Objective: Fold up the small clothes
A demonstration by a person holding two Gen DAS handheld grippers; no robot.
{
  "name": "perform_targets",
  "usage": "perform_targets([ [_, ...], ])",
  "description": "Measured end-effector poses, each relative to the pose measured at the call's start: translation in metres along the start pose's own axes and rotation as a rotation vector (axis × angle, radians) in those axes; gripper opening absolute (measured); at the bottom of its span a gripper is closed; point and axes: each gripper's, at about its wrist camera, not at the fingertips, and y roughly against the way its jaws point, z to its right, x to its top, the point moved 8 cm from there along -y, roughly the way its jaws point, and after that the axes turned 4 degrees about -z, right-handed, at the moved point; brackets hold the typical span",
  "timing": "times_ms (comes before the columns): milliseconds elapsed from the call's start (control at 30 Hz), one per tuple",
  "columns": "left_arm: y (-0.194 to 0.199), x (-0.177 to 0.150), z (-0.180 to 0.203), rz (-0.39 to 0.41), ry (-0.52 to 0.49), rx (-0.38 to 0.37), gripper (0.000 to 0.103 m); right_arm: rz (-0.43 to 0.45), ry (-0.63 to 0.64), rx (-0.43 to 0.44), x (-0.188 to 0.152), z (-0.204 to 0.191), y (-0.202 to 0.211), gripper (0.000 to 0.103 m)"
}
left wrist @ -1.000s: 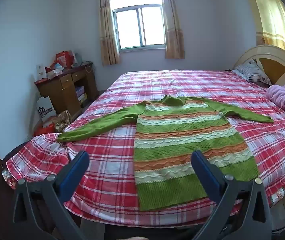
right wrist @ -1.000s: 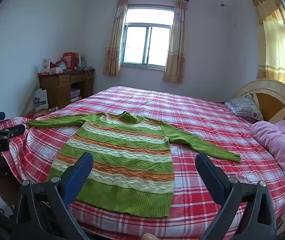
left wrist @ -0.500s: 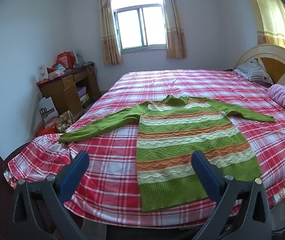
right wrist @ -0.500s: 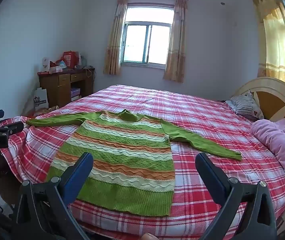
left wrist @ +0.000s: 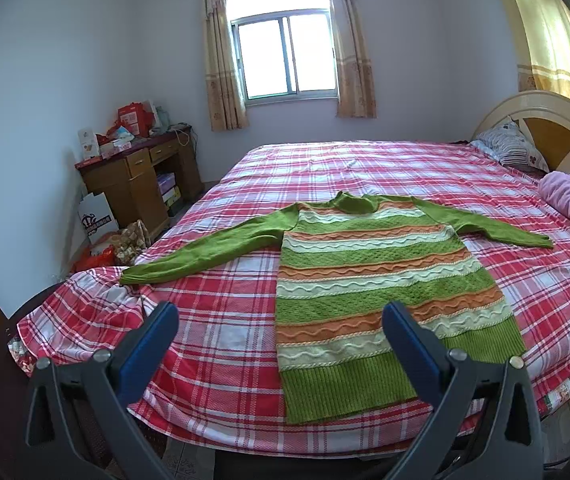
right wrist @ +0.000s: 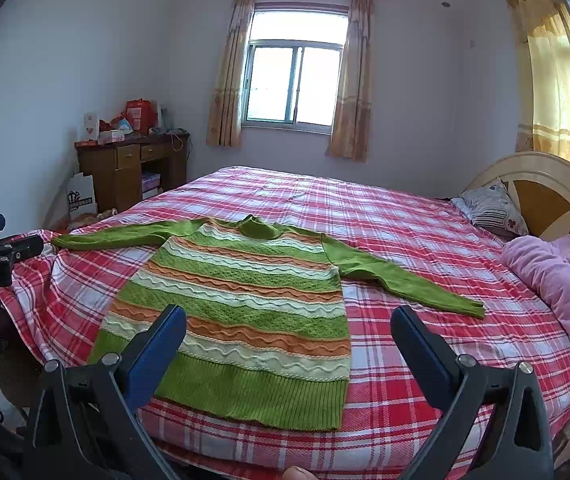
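Viewpoint shift recorded, both wrist views

In the left view, the sweater (left wrist: 381,276) is displaced slightly rightward and the desk (left wrist: 141,184) inward; in the right view, the sweater (right wrist: 245,304) is seen slightly nearer.

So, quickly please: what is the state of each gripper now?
Left gripper: open, holding nothing, short of the sweater.
Right gripper: open, holding nothing.

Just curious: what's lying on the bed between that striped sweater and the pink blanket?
Only bare checked bedsheet and the striped sweater's own right sleeve, short of the pink blanket; clearest in the right wrist view.
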Motion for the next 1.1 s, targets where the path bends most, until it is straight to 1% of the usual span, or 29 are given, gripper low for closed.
perform_targets([
  [1100, -0.0006, 0.0002, -0.0028, 0.002, 0.004, 0.003, 0.103, -0.013, 0.005, 0.010, -0.0058, -0.0046, -0.0024, 0.102],
])
